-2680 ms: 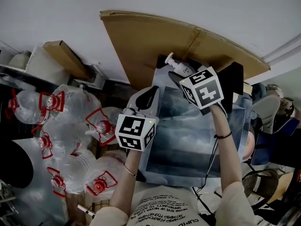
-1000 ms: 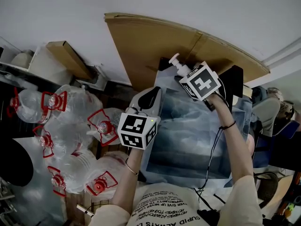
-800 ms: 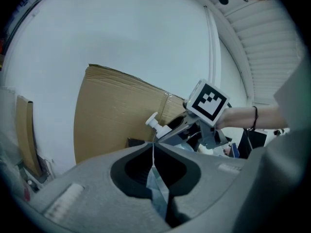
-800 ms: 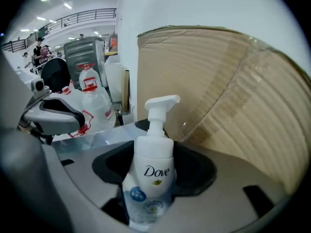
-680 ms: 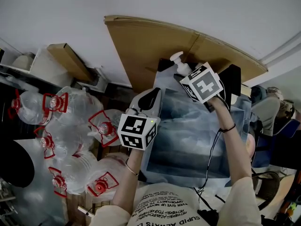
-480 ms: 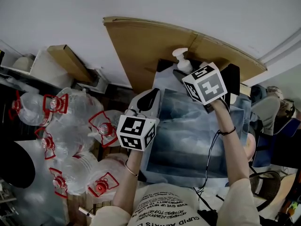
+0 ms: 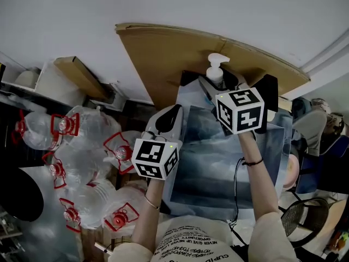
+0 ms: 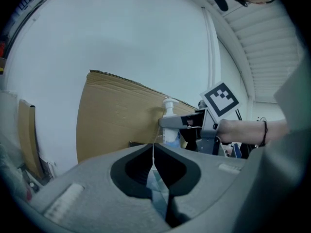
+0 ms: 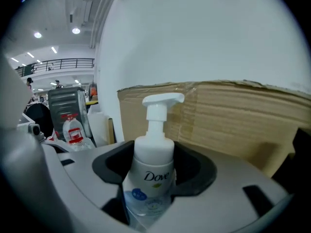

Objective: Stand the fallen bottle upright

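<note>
A white pump bottle (image 9: 149, 171) with a blue label stands upright between the jaws of my right gripper (image 9: 153, 174), which is shut on its body. In the head view the bottle (image 7: 216, 70) rises at the far edge of the table, in front of the cardboard, with the right gripper (image 7: 220, 87) just below its pump. The bottle's base is hidden. My left gripper (image 7: 168, 117) hangs over the table's left edge, shut and holding nothing. Its own view shows the closed jaw tips (image 8: 153, 147), with the bottle (image 8: 168, 123) beyond them.
A large cardboard sheet (image 7: 163, 51) leans on the white wall behind the table. A blue-grey mat (image 7: 215, 165) covers the table. Several big clear water jugs with red caps (image 7: 82, 146) crowd the floor at left. A black object (image 7: 271, 91) stands at the table's far right.
The right gripper has rolled and risen with the bottle, so the pump that leaned to the left now points straight up. The left gripper has stayed put.
</note>
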Demonstrator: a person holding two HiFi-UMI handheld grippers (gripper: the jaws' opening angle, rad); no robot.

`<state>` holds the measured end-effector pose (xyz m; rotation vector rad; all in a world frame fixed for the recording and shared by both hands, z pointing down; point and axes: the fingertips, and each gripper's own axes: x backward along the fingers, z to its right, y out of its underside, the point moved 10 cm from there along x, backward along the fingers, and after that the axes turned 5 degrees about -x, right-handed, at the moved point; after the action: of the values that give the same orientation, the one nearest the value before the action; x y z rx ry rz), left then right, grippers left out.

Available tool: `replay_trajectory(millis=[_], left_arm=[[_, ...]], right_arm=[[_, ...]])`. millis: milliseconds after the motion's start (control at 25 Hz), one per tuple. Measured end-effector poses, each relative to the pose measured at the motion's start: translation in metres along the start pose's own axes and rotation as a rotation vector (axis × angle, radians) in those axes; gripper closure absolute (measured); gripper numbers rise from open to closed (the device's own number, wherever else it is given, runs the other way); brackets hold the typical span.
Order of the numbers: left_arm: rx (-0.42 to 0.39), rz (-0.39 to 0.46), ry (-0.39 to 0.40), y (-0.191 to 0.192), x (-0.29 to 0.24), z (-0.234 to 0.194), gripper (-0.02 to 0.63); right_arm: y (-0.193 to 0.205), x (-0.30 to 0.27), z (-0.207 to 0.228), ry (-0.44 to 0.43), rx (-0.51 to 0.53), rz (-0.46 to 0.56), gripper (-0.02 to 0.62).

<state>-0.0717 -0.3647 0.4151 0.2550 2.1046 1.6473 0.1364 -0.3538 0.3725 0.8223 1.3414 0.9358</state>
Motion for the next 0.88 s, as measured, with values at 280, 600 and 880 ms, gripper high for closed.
replay_trajectory(millis=[280,600,880], left_arm=[[-0.001,-0.006,-0.007,0.003,0.000,-0.003,0.578],[-0.007,-0.020,0.001,0.008,-0.003,0.001,0.578],[-0.007,-0.020,-0.001,0.009,-0.005,0.003,0.578]], right_arm=[[0.019,0.008,-0.006,0.069,-0.040,0.240,0.347],[0.035,0.012,-0.015,0.113,-0.056,0.391,0.345],[0.045,0.012,-0.014,0.130,-0.053,0.404,0.345]])
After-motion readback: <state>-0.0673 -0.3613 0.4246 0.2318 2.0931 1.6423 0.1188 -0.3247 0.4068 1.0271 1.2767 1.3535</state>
